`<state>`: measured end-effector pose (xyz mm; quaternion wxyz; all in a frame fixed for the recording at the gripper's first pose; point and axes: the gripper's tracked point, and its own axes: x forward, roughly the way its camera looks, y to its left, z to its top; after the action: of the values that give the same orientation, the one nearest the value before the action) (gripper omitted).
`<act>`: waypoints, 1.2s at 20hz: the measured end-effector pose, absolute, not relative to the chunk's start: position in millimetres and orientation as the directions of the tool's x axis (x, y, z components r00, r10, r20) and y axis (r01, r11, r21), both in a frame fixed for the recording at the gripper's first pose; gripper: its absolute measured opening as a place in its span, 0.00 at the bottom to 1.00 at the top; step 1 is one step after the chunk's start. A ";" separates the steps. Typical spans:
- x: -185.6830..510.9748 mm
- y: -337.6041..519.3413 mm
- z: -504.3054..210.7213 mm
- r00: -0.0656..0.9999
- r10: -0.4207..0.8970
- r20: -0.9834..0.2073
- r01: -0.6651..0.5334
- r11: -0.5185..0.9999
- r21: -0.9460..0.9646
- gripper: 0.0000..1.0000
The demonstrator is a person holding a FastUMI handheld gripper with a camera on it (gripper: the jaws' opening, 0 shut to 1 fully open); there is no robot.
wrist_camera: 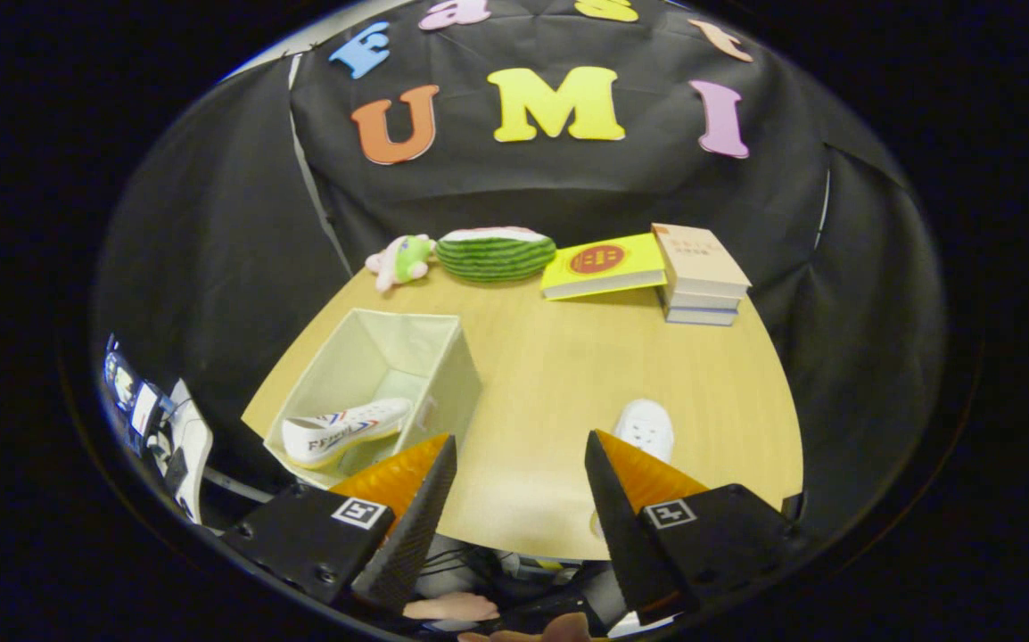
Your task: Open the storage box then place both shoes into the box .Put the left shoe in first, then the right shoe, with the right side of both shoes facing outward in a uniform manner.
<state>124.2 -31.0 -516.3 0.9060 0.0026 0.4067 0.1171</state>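
Black cloth is hanging behind a pale wooden surface (568, 374), round at its near edge. Along the far side, by the cloth, a small plush toy (400, 260) is lying beside a watermelon-striped cushion (495, 253); next to that a yellow book (602, 266) is lying flat, touching a stack of books (700, 275). All of these are sitting well beyond the claw (519, 486) and nothing is standing between them and it.

The claw is hanging wide open and holding nothing, its fingers (416, 513) spread over the near edge of the surface. The box (443, 357), pale fabric and open at the top, is sitting ahead of the left finger and off to its left. One white shoe (345, 430) with coloured stripes is lying inside the box, on its side, toe pointing toward the box's right wall. The other shoe (646, 428), also white, is lying on the bare surface just ahead of the right finger, partly hidden by the fingertip, well apart from the box.
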 end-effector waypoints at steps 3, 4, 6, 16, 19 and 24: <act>121.5 -77.8 -539.4 0.627 0.145 -0.766 -0.175 0.984 0.042 0.90; 119.8 -88.9 -549.9 0.612 0.132 -0.780 -0.162 0.986 0.040 0.90; 115.6 -108.3 -571.9 0.578 0.116 -0.808 -0.135 0.990 0.046 0.90; 120.7 -172.9 -684.3 0.406 0.079 -0.911 -0.026 0.997 0.075 0.90; 127.6 -171.2 -703.3 0.372 0.115 -0.921 -0.008 0.993 0.121 0.90; 132.6 -163.9 -732.5 0.316 0.147 -0.937 -0.006 0.988 0.153 0.89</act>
<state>132.6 -163.9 -732.5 0.8091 0.0603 0.5827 0.0472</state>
